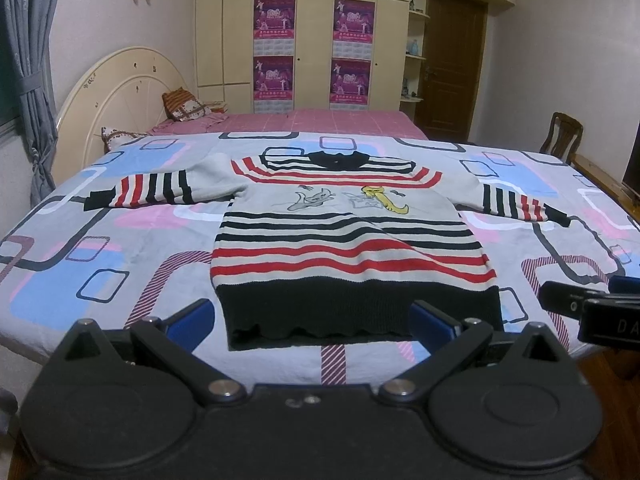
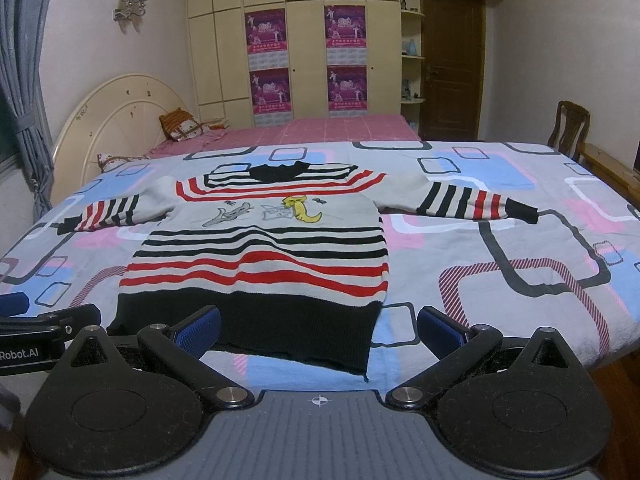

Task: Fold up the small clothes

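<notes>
Near the bed's front edge: striped sweater flat, unfolded, hem toward the grippers.
Lies on the patterned bedsheet, sleeves spread, collar-to-hem axis running away from both tools. Left gripper wide apart, empty, centred on the hem; right gripper equally wide, empty, off the hem's right corner. Neither touches cloth.

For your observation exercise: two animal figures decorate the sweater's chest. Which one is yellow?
The figure on the viewer's right of the sweater, the yellow cat, nearer the sleeve toward the wooden chair. The other figure beside it is grey.
</notes>
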Demonstrator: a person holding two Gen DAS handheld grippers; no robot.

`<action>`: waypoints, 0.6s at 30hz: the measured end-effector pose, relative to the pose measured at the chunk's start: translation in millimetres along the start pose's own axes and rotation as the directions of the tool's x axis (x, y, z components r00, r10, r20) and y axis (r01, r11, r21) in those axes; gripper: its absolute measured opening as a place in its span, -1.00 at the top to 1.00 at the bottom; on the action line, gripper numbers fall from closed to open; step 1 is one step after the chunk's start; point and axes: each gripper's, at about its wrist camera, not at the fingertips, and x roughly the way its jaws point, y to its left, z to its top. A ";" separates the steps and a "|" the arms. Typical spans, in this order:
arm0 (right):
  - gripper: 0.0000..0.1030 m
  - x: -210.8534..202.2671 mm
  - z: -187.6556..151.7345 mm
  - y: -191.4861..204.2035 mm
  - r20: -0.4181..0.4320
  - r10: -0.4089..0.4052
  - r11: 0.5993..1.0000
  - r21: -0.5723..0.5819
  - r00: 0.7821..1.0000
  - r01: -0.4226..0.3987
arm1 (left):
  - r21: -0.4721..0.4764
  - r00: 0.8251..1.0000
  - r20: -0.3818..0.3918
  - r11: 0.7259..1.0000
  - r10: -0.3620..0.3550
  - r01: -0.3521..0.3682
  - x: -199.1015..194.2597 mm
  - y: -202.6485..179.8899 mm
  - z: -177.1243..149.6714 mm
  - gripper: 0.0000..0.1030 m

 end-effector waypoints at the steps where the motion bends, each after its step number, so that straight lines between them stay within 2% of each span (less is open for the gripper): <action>1: -1.00 0.0 0.0 0.0 0.000 0.000 1.000 0.000 1.000 0.000 | 0.000 1.000 0.000 1.000 -0.001 0.001 0.0 -0.1 0.0 -1.00; 18: -1.00 1.0 -0.5 -2.8 -0.006 0.002 1.000 0.003 1.000 -0.002 | 0.006 1.000 -0.008 1.000 -0.006 0.006 4.6 -4.8 0.3 -1.00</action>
